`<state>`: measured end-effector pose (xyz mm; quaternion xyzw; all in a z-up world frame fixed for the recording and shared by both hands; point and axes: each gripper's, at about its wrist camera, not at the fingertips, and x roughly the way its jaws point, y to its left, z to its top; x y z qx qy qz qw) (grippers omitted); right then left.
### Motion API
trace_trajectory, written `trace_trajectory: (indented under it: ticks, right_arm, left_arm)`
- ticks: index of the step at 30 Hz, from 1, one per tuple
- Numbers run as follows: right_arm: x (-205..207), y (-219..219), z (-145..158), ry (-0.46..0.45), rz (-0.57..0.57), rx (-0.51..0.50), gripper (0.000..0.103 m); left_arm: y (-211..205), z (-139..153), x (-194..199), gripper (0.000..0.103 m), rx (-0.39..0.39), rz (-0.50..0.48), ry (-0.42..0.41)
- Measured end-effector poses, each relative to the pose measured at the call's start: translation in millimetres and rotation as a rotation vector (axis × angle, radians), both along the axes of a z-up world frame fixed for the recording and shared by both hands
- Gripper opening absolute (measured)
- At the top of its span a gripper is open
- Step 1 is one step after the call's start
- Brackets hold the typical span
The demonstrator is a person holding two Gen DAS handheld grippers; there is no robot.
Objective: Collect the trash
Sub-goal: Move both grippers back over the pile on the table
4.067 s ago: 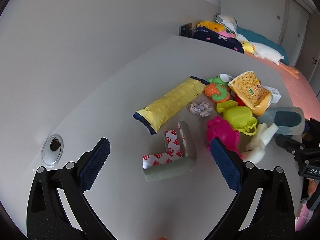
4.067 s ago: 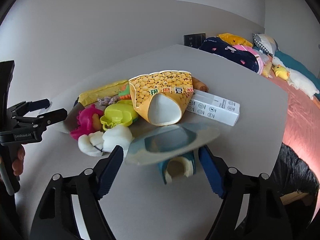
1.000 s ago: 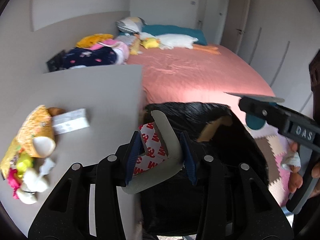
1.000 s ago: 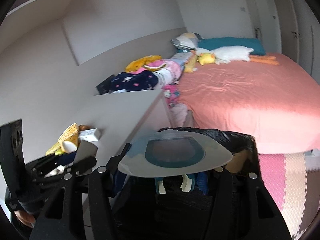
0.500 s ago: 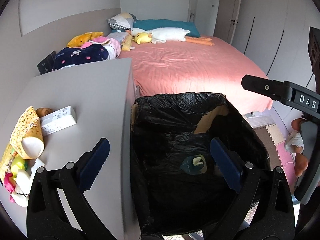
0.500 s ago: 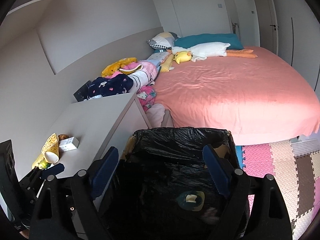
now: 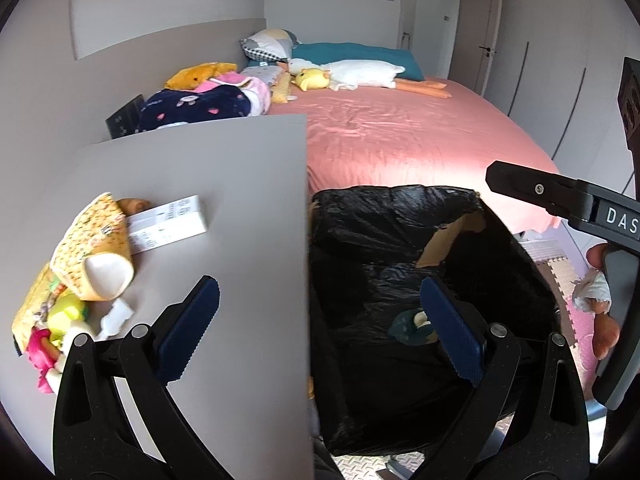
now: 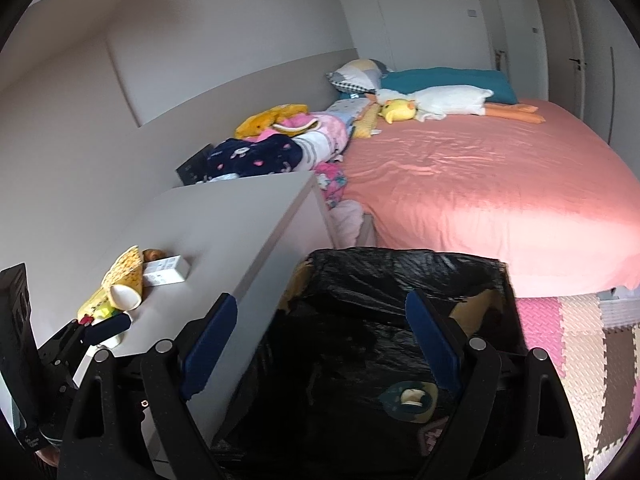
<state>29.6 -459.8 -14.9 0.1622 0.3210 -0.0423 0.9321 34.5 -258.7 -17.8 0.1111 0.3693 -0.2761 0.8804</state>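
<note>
Looking along the left gripper point(image 7: 316, 328), the jaws stand wide with nothing between them. A second ago they clamped the grey foam corner piece with red-and-white tape; they have just been opening, and that piece is gone from view, presumably dropped into the black-lined bin point(image 7: 400, 216) that fills the frame from 3 to 6 o'clock. Deep inside, a teal-and-white scrap point(image 7: 412, 326) lies on the liner just beside the right-hand pad. On the bench point(image 7: 224, 184), at 9 o'clock, the remaining pile waits: a yellow snack bag point(image 7: 90, 240), a white box point(image 7: 168, 224) touching it, and bright plastic toys point(image 7: 52, 332) at the frame's edge.

From the right gripper point(image 8: 320, 338), the same story: the jaws have just been opening and are wide and empty, hanging over the bin point(image 8: 400, 264). The clear-lidded teal container it carried a second ago now rests at the bottom point(image 8: 408, 400), around 5 o'clock. The left gripper point(image 8: 104, 326) shows at 8 o'clock, with the snack bag point(image 8: 124, 276) and white box point(image 8: 168, 272) beyond it on the bench point(image 8: 240, 220). The bed point(image 8: 480, 184) spreads across 1 to 3 o'clock.

Both loads appear delivered, so this trip looks finished. With the bag and box still out, the task seems only partly done.
</note>
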Motion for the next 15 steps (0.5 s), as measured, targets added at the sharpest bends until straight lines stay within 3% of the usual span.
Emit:
trace_trajectory:
  ticks: [15]
  right_arm:
    - [26.8,64.6,-3.9,-0.002,0.149,-0.019,0.086]
  left_arm:
    - [60.3,-3.3,12.2,0.097,0.03,0.103,-0.013]
